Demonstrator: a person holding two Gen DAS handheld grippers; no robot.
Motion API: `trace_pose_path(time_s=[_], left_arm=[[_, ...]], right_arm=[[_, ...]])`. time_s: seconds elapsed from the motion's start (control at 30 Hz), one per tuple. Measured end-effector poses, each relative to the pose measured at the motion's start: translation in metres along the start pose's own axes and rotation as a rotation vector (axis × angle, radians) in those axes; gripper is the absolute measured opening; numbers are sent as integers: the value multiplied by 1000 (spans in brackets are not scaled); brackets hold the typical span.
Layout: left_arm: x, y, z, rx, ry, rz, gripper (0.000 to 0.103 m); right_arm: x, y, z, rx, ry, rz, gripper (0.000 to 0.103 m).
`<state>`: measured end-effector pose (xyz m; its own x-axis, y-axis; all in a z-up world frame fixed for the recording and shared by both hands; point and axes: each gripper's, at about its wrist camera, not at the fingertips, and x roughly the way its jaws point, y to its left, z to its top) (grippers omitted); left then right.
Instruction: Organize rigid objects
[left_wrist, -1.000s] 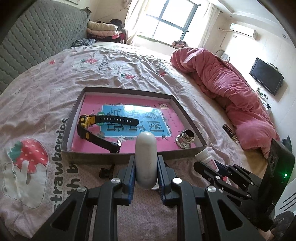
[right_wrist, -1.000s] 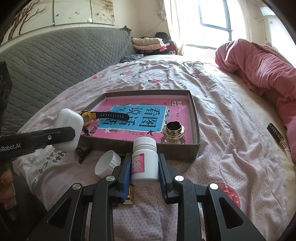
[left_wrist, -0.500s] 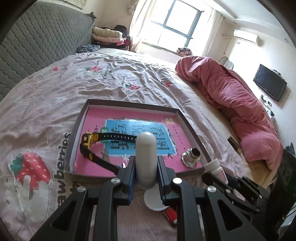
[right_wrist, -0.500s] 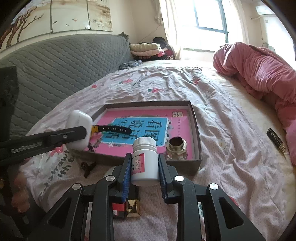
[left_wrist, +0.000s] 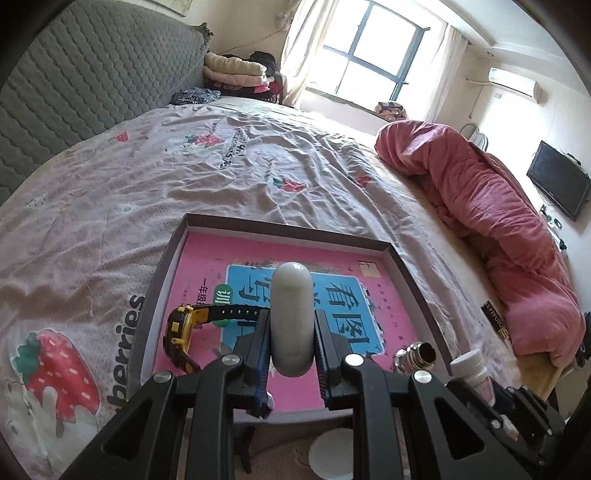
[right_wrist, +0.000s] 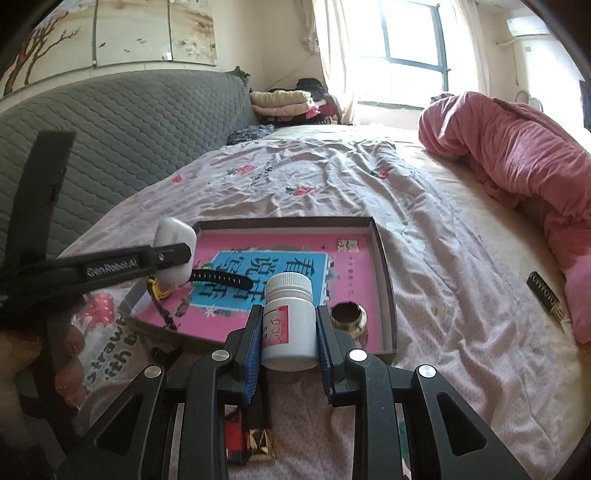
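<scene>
My left gripper (left_wrist: 291, 332) is shut on a white earbud case (left_wrist: 291, 314), held in the air above the near part of a shallow box (left_wrist: 410, 273) with a pink and blue bottom. My right gripper (right_wrist: 289, 325) is shut on a white pill bottle (right_wrist: 289, 328), held upright just before the box's (right_wrist: 384, 258) near wall. A black and yellow watch (left_wrist: 184, 328) lies at the box's left; a metal fitting (left_wrist: 413, 356) sits in its near right corner. The left gripper with the case (right_wrist: 173, 247) also shows in the right wrist view.
The box lies on a bed with a strawberry-print sheet (left_wrist: 110, 206). A pink quilt (left_wrist: 498, 229) lies along the right. A white lid (left_wrist: 328, 450) and a small black clip (left_wrist: 245, 443) lie before the box. A red lighter (right_wrist: 236, 439) and a black bar (right_wrist: 543, 295) lie on the sheet.
Both grippers have risen and moved forward toward the box with their objects still held. The earbud case is now over the box's near part.
</scene>
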<state>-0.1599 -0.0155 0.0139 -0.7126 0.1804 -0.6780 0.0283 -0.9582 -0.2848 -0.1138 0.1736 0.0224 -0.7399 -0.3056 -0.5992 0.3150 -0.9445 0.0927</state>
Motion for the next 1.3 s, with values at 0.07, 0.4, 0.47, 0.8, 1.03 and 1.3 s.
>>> trace_pose_path(time_s=[0.07,0.4,0.47,0.8,1.03,1.3], left_arm=[[6,3,-4,-5,12,8,22],[32,13,-17,23,104,38,22],[37,16,-17,19,118,39,22],[41,24,-18,32,143,37,22],[43,21,-18,43,152,34,22],[45,16,-18,65,167,48,22]], right_arm=[[4,1,5,5,-3,-5,27],[32,12,23,0,7,-4,27],[39,14,25,1,22,-4,27],[73,22,16,-21,145,-18,27],[87,22,10,-11,203,-19,27],[100,20,5,-26,281,-77,27]])
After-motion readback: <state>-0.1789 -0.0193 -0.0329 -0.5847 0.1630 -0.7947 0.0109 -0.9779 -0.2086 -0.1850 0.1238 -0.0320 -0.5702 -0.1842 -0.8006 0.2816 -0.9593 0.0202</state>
